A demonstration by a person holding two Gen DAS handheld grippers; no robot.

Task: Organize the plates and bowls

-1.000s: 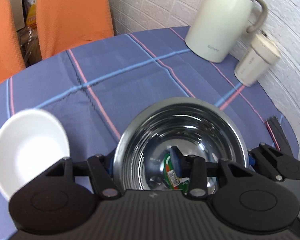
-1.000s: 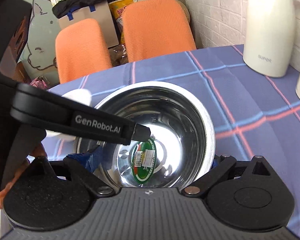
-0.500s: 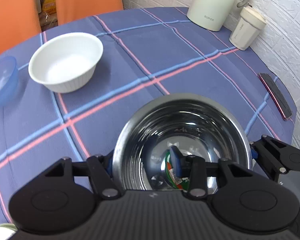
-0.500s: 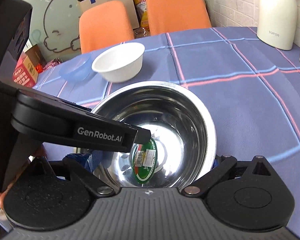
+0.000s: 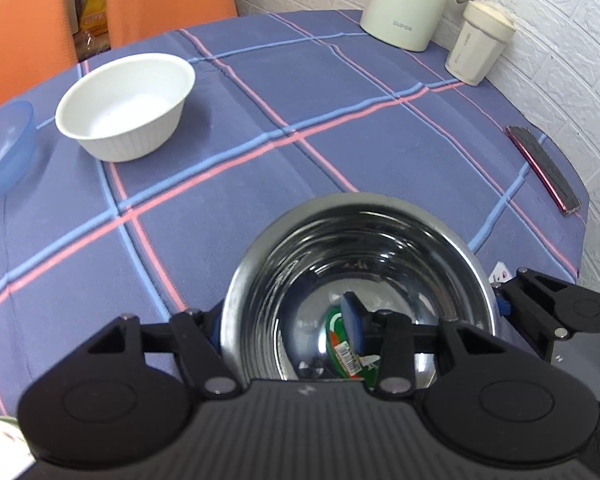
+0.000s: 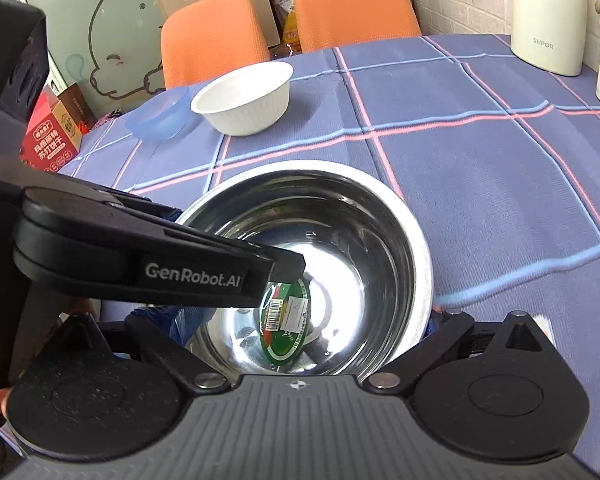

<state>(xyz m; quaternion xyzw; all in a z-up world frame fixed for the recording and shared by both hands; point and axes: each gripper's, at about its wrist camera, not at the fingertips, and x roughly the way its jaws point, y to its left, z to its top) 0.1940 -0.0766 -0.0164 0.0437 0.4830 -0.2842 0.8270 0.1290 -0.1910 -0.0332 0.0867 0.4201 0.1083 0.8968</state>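
Bowl (image 5: 380, 248) rim between left gripper (image 5: 288, 328) fingers (image 5: 352, 316)

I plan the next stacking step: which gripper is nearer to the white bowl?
Left. The left gripper clamps the steel bowl rim on the white bowl side; the right gripper holds the far side.

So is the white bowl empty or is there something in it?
Empty. The white bowl stands upright on the tablecloth, and its bare white inside shows down to the bottom in both wrist views.
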